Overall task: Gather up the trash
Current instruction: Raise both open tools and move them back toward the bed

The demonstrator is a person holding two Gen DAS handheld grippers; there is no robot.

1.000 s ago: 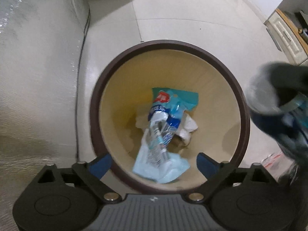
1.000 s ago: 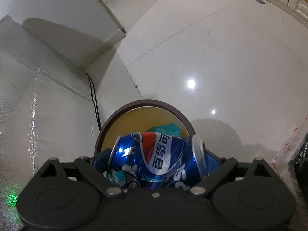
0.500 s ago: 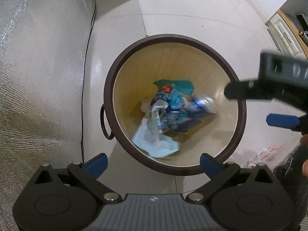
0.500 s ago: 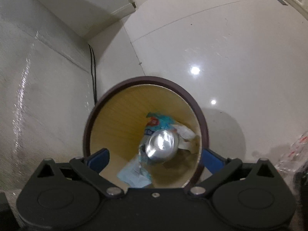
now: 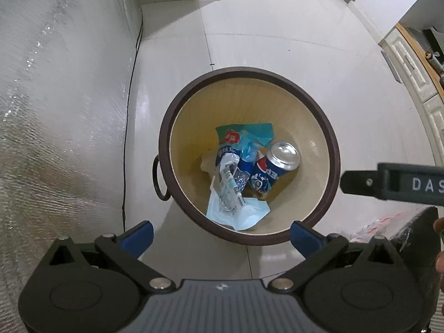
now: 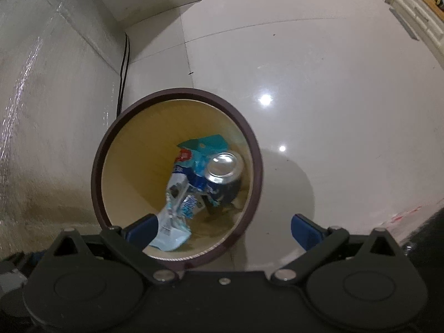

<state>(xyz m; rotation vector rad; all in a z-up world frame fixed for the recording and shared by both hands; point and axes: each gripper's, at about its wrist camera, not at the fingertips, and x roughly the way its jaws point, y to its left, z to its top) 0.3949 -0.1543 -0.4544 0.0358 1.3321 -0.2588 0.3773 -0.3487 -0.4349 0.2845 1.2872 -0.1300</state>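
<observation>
The pale tiled floor (image 5: 277, 41) fills most of both views, with a silvery textured wall (image 5: 55, 111) along its left side and a thin black cable (image 5: 129, 127) running down the seam between them. White cabinet fronts (image 5: 416, 63) with a wooden top edge curve along the far right.

On the floor stands a round bin (image 5: 334, 149) with a dark brown rim, a cream inside and a ring handle on its left side. A blue Pepsi can (image 5: 273, 166) lies at the bottom of it, tilted, its silver end turned upward, resting against a heap of wrappers: a teal packet (image 5: 244, 134), a blue-and-white wrapper (image 5: 230, 172) and a light blue piece (image 5: 238, 213).

The left tool (image 5: 220, 234) hovers over the near rim, its blue pads spread wide with nothing between them; its jaws have just been opening. The right tool (image 6: 223, 231) also hangs above the bin, jaws fully apart and empty after opening just now; in the left wrist view it juts in from the right edge.
</observation>
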